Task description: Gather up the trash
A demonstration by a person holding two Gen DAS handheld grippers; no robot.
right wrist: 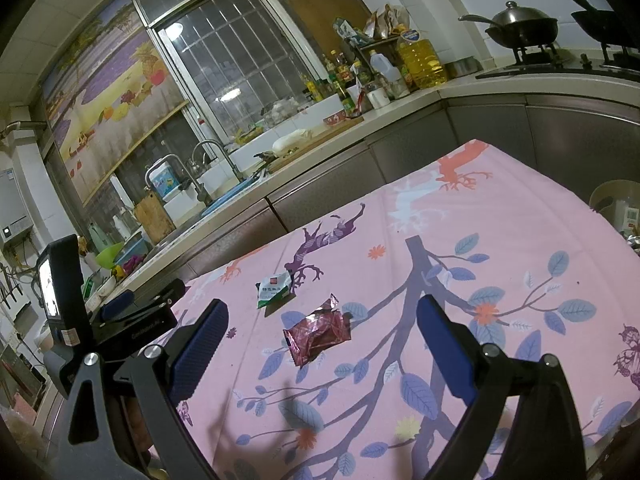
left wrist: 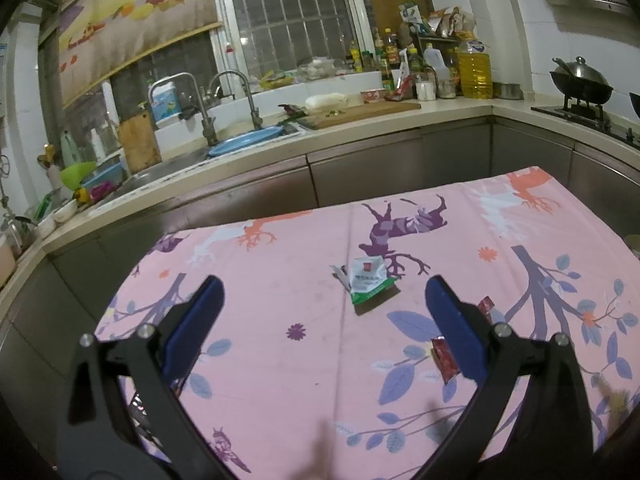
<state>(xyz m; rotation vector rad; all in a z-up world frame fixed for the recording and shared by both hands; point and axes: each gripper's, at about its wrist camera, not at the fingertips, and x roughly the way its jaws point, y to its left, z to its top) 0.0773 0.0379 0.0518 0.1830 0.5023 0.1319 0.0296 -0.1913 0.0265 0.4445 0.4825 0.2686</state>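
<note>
A crumpled white-and-green wrapper (left wrist: 368,280) lies on the pink flowered tablecloth (left wrist: 280,360), ahead of my left gripper (left wrist: 324,300), which is open and holds nothing. A dark red foil wrapper (left wrist: 444,362) lies partly behind that gripper's right finger. In the right wrist view the red foil wrapper (right wrist: 318,330) sits between and just ahead of the fingers of my right gripper (right wrist: 320,320), also open and empty. The white-and-green wrapper (right wrist: 274,290) lies a little farther away. The left gripper's body (right wrist: 136,316) shows at the left edge of the right wrist view.
The cloth-covered table (right wrist: 500,220) stands close to an L-shaped kitchen counter (left wrist: 360,128) with steel cabinet fronts. A sink (left wrist: 168,172) with taps, a cutting board (left wrist: 360,114), oil bottles (left wrist: 474,68) and a wok (left wrist: 580,84) on a stove sit on it. A beige container (right wrist: 616,204) stands beyond the table's right edge.
</note>
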